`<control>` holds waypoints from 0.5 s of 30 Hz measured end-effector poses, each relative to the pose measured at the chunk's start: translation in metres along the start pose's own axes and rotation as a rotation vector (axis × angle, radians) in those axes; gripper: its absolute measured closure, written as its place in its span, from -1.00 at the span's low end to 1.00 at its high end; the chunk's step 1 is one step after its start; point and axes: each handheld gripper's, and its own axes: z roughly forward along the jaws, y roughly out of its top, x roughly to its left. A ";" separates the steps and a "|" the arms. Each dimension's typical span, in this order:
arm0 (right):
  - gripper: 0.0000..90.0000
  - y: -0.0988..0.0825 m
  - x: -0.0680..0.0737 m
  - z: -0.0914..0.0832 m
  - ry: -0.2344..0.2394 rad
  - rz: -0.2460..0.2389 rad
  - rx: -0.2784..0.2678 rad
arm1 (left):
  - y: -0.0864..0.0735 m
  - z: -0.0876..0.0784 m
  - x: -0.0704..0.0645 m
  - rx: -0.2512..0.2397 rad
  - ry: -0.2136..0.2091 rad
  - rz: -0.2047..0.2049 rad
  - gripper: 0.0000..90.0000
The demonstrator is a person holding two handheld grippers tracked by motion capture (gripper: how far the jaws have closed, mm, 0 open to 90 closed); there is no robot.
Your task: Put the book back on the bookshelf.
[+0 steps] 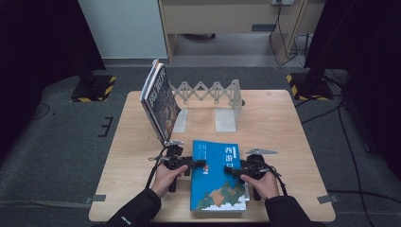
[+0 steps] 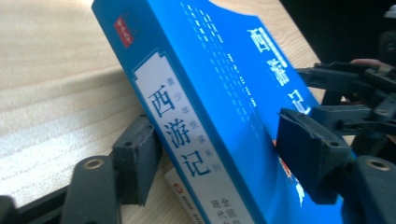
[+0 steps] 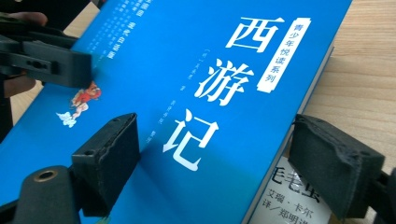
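Observation:
A blue book (image 1: 220,175) with white Chinese title lies at the table's front, on top of a second book (image 3: 289,200) with a white cover. My left gripper (image 1: 202,164) comes in from the left at the spine. In the left gripper view its jaws (image 2: 222,156) straddle the spine, one pad under the lower edge and one pressed on the cover (image 2: 224,70). My right gripper (image 1: 230,169) is at the opposite long edge. There, in the right gripper view (image 3: 219,156), one pad sits on the cover (image 3: 154,70) and the other against the page edge.
An expanding metal book rack (image 1: 213,92) stands at the back of the wooden table (image 1: 283,132). Two or three books (image 1: 161,101) lean against its left end, tilted over. Dark stands and cables are on the floor around the table.

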 end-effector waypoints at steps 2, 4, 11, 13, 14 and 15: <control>-0.62 0.000 -0.001 -0.001 0.004 0.005 -0.001 | 0.000 -0.001 -0.003 -0.003 0.009 0.012 -0.28; -0.60 0.000 -0.001 0.000 0.004 0.008 -0.002 | 0.000 -0.001 -0.003 0.003 -0.004 0.008 -0.27; -0.55 0.001 0.000 0.000 0.015 0.024 -0.007 | 0.000 0.002 -0.012 -0.001 -0.049 0.037 -0.16; -0.54 0.001 0.000 0.000 0.013 0.018 -0.006 | -0.001 0.003 -0.011 0.006 -0.042 0.038 -0.16; -0.54 0.001 0.000 0.000 0.013 0.018 -0.006 | -0.001 0.003 -0.011 0.006 -0.042 0.038 -0.16; -0.51 0.002 -0.001 0.000 0.014 0.020 -0.005 | -0.001 0.003 -0.011 0.002 -0.038 0.046 -0.16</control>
